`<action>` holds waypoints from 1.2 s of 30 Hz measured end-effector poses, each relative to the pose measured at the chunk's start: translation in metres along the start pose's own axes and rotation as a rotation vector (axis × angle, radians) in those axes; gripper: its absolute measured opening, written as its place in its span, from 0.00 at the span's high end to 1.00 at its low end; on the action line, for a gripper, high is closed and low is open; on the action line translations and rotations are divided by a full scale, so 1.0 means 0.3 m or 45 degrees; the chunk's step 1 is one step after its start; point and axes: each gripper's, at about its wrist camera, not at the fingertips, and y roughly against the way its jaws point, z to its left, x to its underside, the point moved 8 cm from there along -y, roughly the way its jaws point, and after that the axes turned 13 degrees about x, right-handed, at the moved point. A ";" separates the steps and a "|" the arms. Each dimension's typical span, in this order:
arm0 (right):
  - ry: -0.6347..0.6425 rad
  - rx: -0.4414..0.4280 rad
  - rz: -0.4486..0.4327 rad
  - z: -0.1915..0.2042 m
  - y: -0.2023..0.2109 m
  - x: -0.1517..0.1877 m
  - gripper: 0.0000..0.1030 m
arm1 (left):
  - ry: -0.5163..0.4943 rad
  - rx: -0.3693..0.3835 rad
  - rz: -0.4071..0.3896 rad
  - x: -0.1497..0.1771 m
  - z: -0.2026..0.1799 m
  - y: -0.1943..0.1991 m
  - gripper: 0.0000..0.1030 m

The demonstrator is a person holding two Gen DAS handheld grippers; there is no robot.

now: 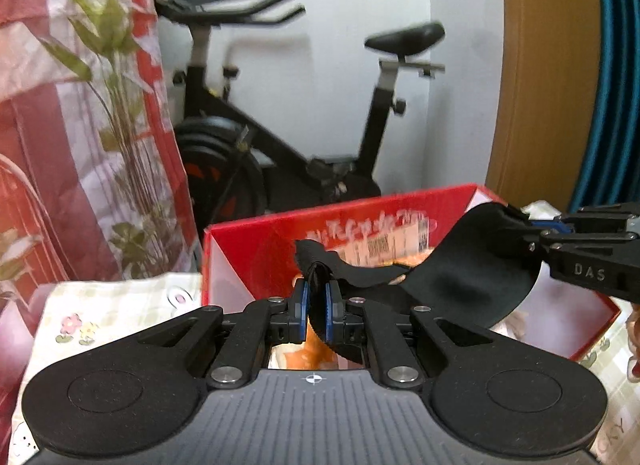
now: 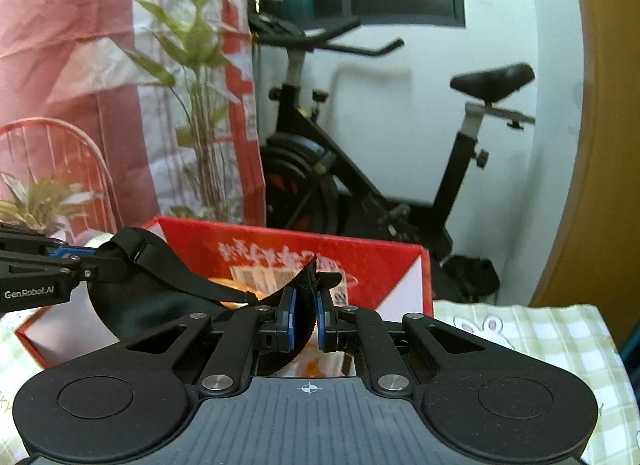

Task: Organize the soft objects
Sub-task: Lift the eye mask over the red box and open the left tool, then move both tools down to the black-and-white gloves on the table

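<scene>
Currently my left gripper (image 1: 317, 301) is clamped on one end of the black eye mask (image 1: 460, 281), blue pads (image 1: 303, 301) pressing its edge. My right gripper (image 2: 306, 317) pinches the opposite end likewise. I hold the mask stretched between both, above the open red box (image 1: 256, 241) at 12 o'clock. An exercise bike (image 1: 288, 145) stands beyond; checked cloth (image 2: 540, 337) lies at 3 o'clock.
</scene>
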 end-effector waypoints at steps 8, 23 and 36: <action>0.035 0.037 0.059 -0.014 -0.036 0.029 0.84 | -0.028 0.010 0.071 0.004 0.030 -0.027 0.86; 0.108 0.061 -0.025 0.026 0.142 0.006 0.05 | -0.040 -0.043 -0.048 -0.006 -0.019 0.156 0.00; -0.012 -0.014 -0.032 0.077 0.377 0.155 0.00 | -0.020 -0.061 -0.063 0.191 -0.133 0.368 0.00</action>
